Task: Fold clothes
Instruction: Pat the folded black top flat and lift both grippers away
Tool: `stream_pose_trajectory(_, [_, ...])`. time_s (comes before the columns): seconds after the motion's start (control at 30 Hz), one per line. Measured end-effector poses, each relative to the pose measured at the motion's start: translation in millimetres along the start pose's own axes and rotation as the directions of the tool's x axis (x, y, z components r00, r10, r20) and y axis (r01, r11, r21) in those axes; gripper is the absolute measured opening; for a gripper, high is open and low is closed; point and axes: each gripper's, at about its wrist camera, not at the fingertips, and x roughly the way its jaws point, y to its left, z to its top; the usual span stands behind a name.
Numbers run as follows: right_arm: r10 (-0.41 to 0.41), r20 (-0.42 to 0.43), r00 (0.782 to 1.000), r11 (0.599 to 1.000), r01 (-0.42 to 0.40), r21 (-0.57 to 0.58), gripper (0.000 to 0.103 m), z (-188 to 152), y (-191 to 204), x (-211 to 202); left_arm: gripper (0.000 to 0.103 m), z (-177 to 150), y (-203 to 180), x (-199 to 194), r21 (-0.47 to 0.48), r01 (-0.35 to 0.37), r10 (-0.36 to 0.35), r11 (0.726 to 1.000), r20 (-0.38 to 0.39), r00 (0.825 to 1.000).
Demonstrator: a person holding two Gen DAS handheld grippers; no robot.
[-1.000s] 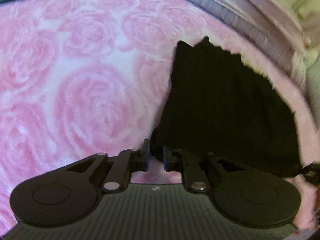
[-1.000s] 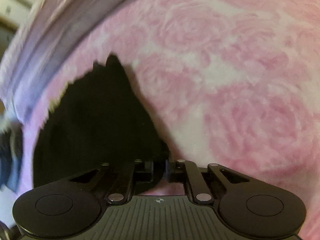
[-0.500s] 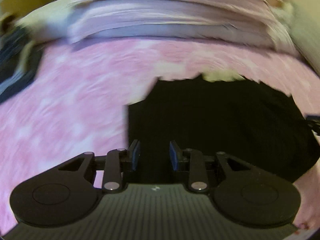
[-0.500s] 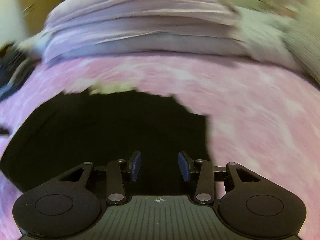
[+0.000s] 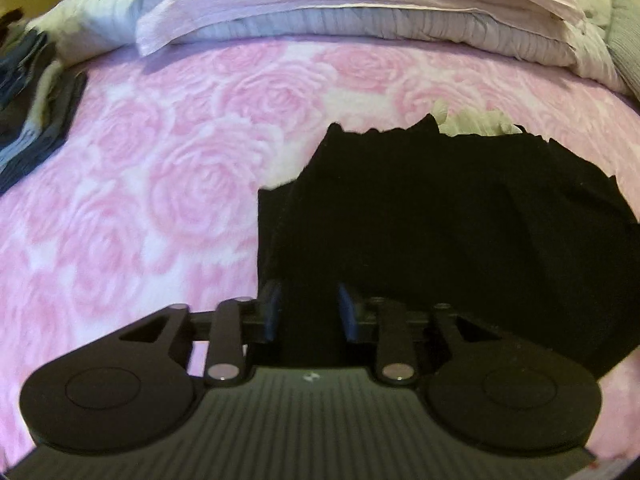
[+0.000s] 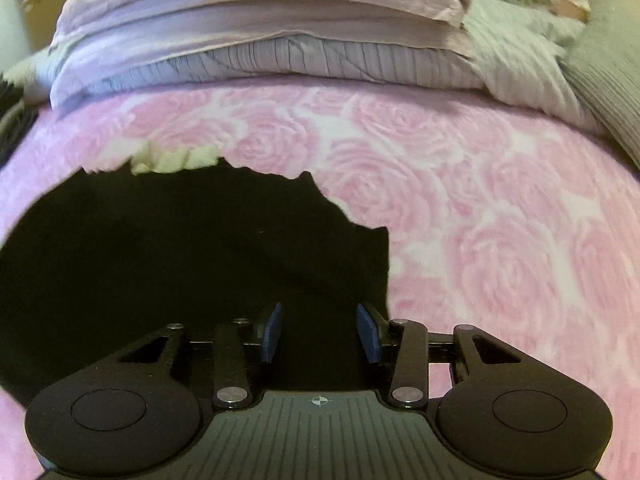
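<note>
A black garment (image 5: pixel 440 220) lies flat on the pink rose-patterned blanket (image 5: pixel 168 200). In the left wrist view its near left corner is under my left gripper (image 5: pixel 308 310). The jaws are opening, with black cloth showing in the gap and the blue pads (image 5: pixel 272 312) apart from it. In the right wrist view the same garment (image 6: pixel 180 260) fills the lower left, its right edge beside my right gripper (image 6: pixel 320 332). Those jaws are opening too, wider, above the cloth without pressing it.
Stacked lilac and striped pillows (image 5: pixel 340 8) line the far edge of the bed. A pale green cloth (image 5: pixel 472 122) peeks out behind the black garment. Dark folded clothes (image 5: pixel 32 92) sit at the far left. A grey ribbed pillow (image 6: pixel 608 80) lies far right.
Both grippers let go of the black garment's corners and opened. Both rolled round and lifted, so the views now face the pillows with the garment lying flat.
</note>
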Motion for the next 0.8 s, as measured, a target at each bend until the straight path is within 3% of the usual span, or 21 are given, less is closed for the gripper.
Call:
stream_pose_trajectory(0.1, [0.020,-0.023,1.000,0.997,-0.018,0.079,0.059,-2.2,19.8,-28.6,0.039,-7.9,-6.1,-15.0,-0.053,-0.006,0.001,0.999,-0.092,0.996])
stream_pose_trajectory(0.17, [0.045,-0.029,0.999,0.992,-0.041,0.116,0.063,-9.2,30.3,-43.1,0.041,-15.9,-13.6,-26.1,-0.062,-0.007,-0.002,0.998,-0.141,0.990])
stream_pose_trajectory(0.27, [0.041,-0.069,0.997,0.992,-0.032,0.124,0.064,-18.9,50.4,-58.9,0.049,-28.0,-27.4,-41.1,-0.032,0.002,-0.008,0.999,-0.179,0.984])
stream_pose_trajectory(0.53, [0.026,-0.143,0.989,0.990,-0.006,0.139,0.064,-42.6,83.2,-88.6,0.050,-50.5,-50.5,-71.2,0.023,0.029,-0.023,0.999,-0.227,0.974])
stream_pose_trajectory(0.8, [0.048,-0.175,0.983,0.988,-0.021,0.154,0.064,-53.9,85.1,-94.9,0.053,-60.9,-59.0,-73.5,0.035,0.015,-0.007,0.999,-0.239,0.971])
